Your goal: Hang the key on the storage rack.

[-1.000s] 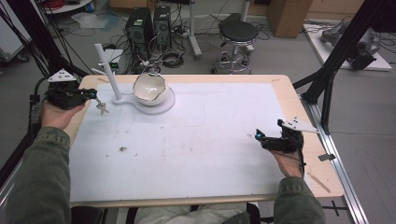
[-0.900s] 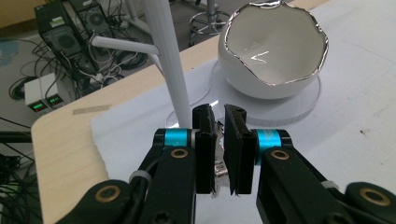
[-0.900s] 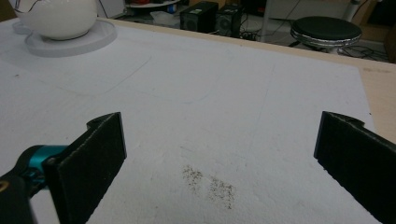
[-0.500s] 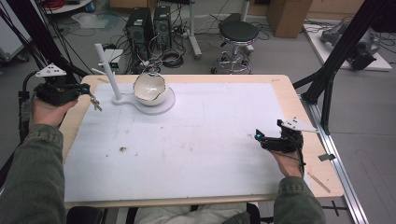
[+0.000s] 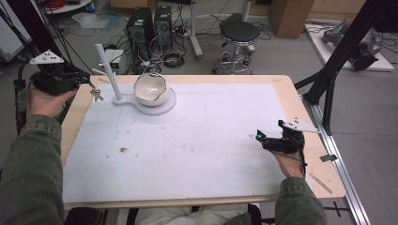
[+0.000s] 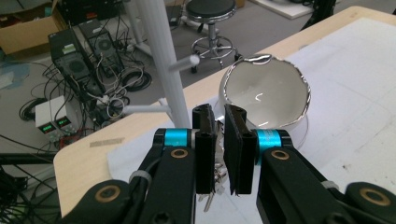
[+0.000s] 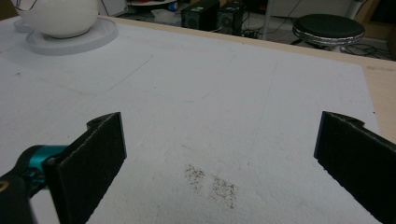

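My left gripper hangs above the table's far left corner, shut on a small bunch of keys that dangles below its jaws. In the left gripper view the keys show between and beneath the nearly closed jaws of that gripper. Just ahead stands a white peg stand with short side pegs. Beside it a white bowl with a chipped rim rests on the stand's round base. My right gripper lies low near the table's right edge, open, with nothing between the jaws.
A white sheet covers most of the wooden table, with dark specks on it. Beyond the far edge are computer towers, cables and a black stool. A black frame leg stands at the right.
My left gripper has risen with the keys, which lifted off the table near the stand. The right gripper has stayed where it was.
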`<state>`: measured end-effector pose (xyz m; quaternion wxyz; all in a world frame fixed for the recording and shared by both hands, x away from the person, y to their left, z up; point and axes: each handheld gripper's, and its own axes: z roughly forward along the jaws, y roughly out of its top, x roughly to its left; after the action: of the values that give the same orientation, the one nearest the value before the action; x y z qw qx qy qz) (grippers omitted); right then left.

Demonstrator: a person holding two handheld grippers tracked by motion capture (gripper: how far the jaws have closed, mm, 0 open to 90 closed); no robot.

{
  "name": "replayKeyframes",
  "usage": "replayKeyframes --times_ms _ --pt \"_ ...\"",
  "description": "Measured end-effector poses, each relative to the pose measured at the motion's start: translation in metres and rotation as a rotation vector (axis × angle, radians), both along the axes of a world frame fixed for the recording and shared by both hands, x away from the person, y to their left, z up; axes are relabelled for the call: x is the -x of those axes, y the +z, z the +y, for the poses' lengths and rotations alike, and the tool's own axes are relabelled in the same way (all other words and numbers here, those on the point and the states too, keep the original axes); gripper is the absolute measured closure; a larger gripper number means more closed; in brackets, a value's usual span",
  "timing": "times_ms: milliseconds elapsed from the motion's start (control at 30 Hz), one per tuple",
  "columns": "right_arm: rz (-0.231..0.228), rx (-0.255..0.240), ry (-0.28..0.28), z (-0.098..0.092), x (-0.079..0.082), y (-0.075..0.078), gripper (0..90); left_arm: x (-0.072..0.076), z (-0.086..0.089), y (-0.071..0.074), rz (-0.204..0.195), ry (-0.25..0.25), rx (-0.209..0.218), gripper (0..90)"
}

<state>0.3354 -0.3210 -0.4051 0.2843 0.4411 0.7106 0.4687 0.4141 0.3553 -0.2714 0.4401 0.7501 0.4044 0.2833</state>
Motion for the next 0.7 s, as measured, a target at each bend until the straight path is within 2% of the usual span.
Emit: replayKeyframes --times_ms 700 --pt "0.003 -0.004 0.002 0.0 0.0 0.0 1.1 -0.01 -0.013 0.041 -0.064 -0.013 -0.012 82.7"
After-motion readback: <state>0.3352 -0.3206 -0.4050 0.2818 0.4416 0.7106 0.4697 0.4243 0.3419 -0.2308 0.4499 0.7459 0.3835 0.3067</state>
